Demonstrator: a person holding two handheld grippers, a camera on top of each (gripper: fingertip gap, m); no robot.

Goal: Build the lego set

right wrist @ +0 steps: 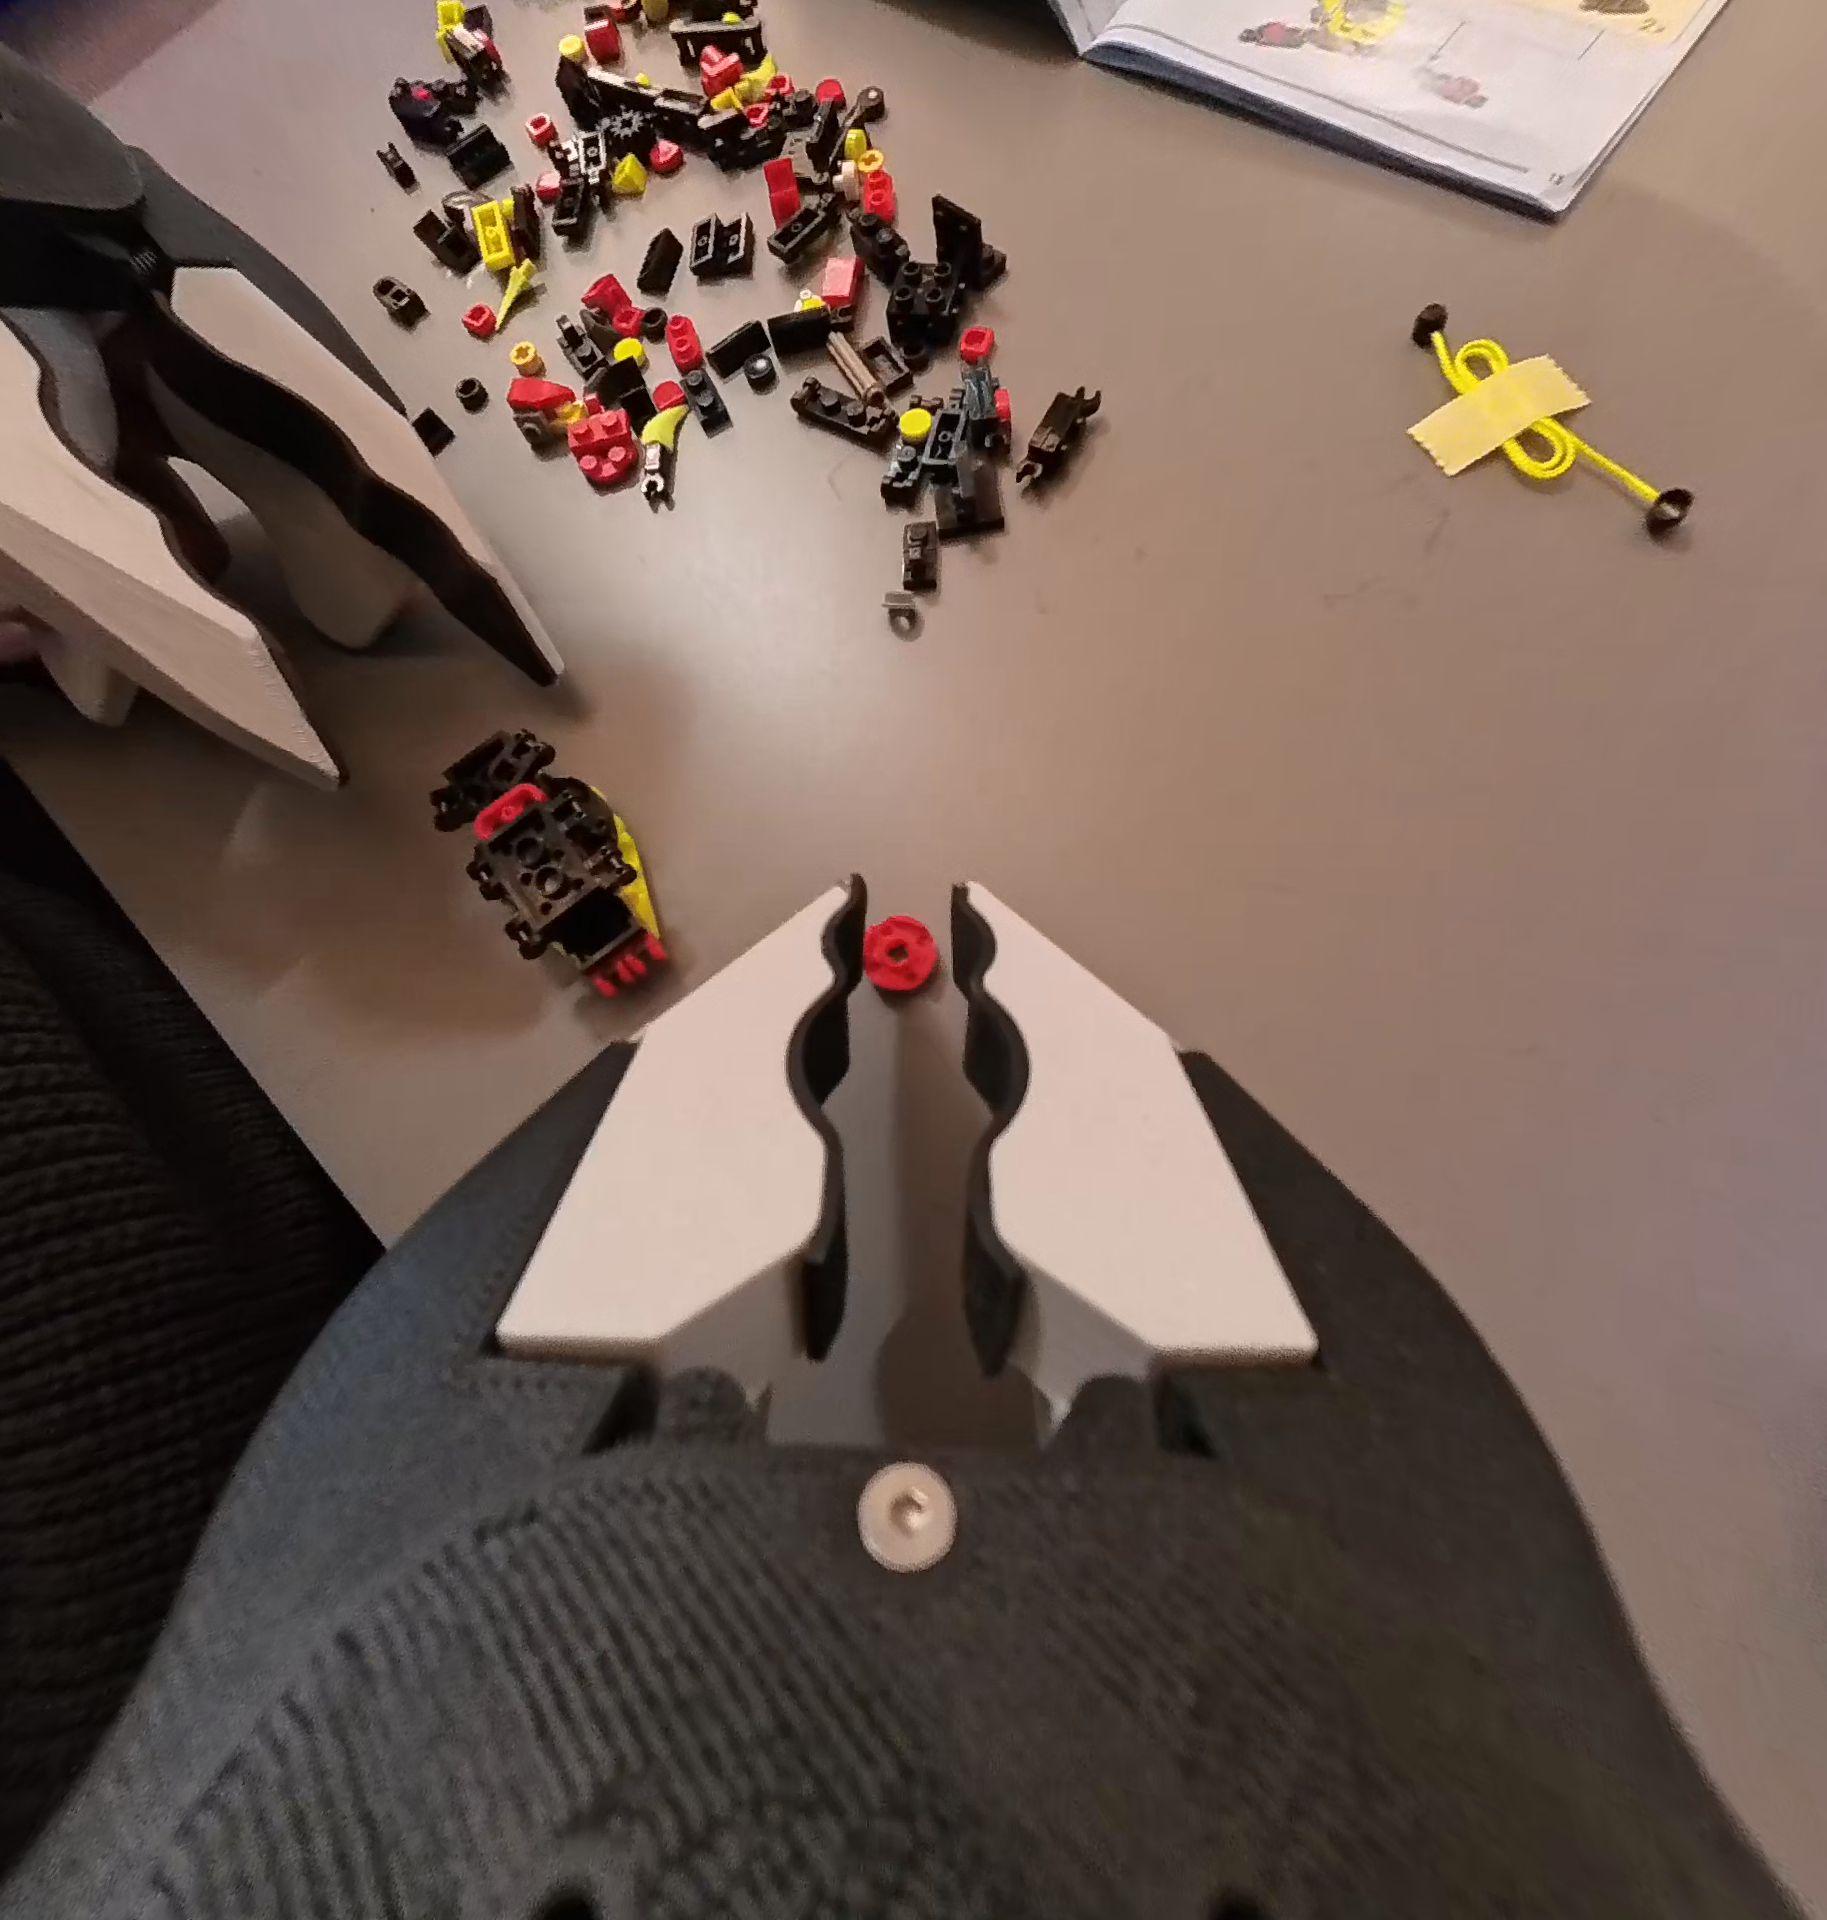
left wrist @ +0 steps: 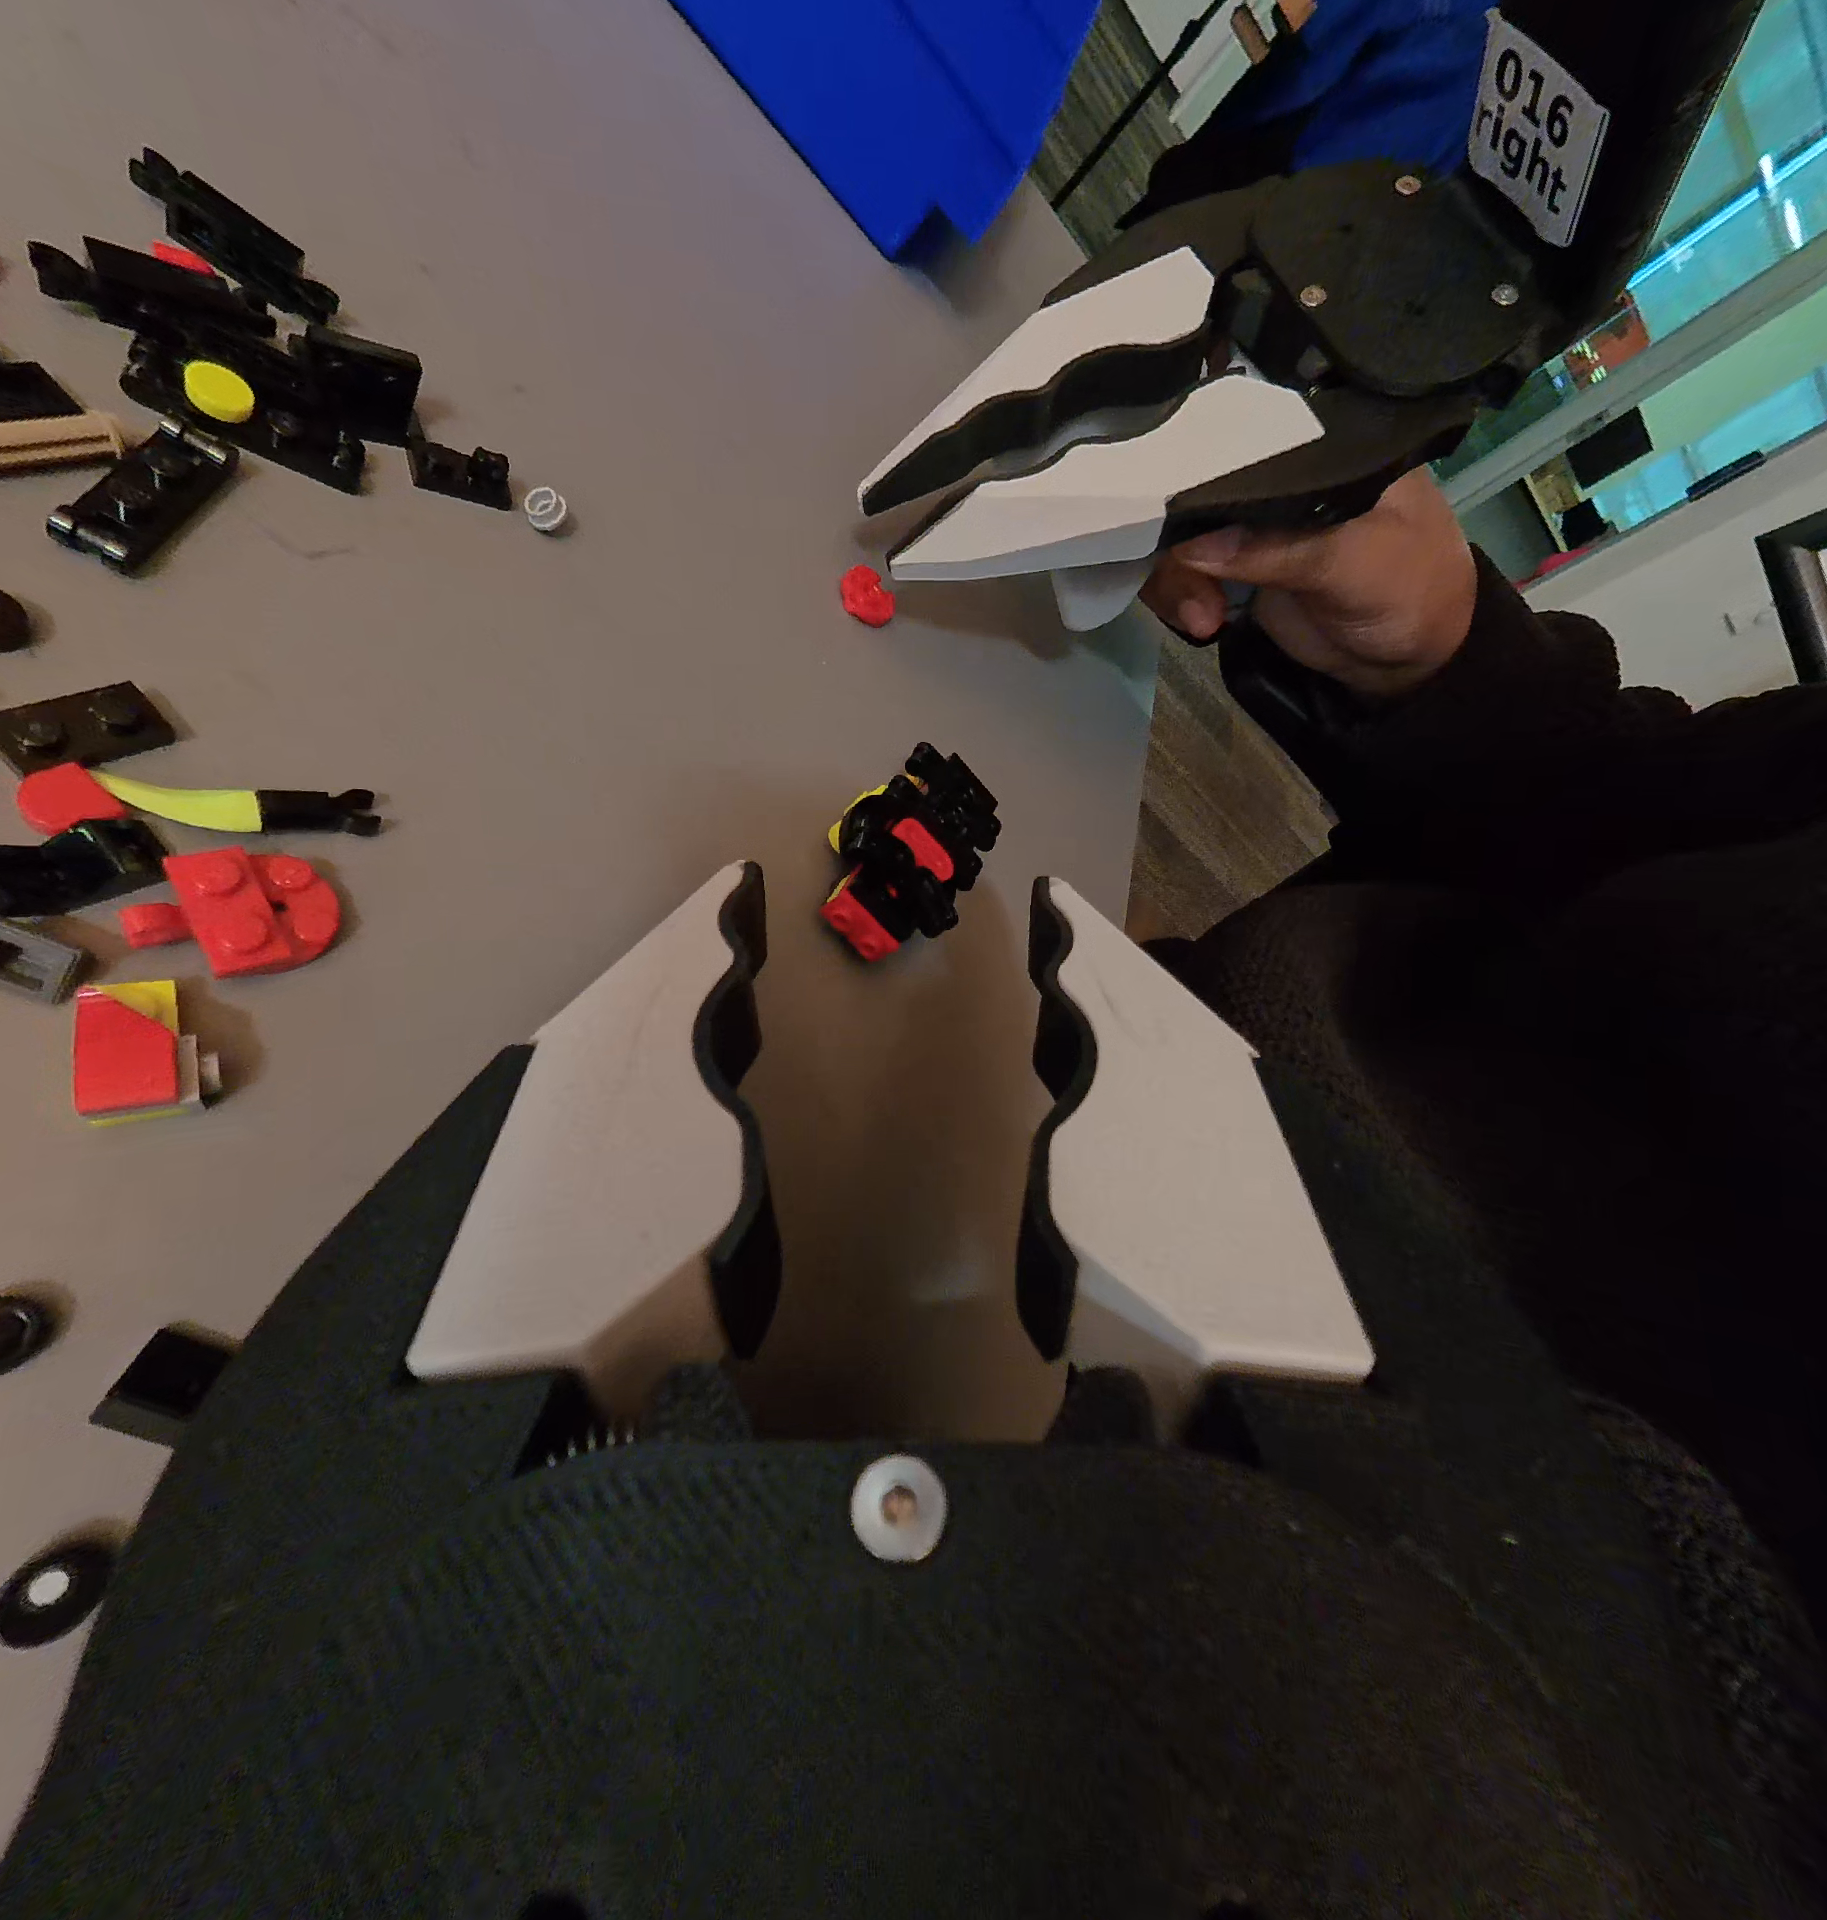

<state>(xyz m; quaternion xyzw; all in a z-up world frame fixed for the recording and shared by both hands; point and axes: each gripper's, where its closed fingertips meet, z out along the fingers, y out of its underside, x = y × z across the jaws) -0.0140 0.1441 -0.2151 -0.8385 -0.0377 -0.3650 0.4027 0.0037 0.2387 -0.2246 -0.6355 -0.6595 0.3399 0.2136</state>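
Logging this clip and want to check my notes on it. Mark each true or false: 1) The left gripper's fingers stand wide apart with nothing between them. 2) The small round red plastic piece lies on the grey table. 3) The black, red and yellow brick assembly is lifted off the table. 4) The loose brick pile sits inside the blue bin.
1) True: the left gripper is open and holds nothing.
2) True: the small round red plastic piece lies on the grey table at the right gripper tips.
3) False: the black, red and yellow brick assembly rests on the table.
4) False: the loose brick pile is spread on the table.
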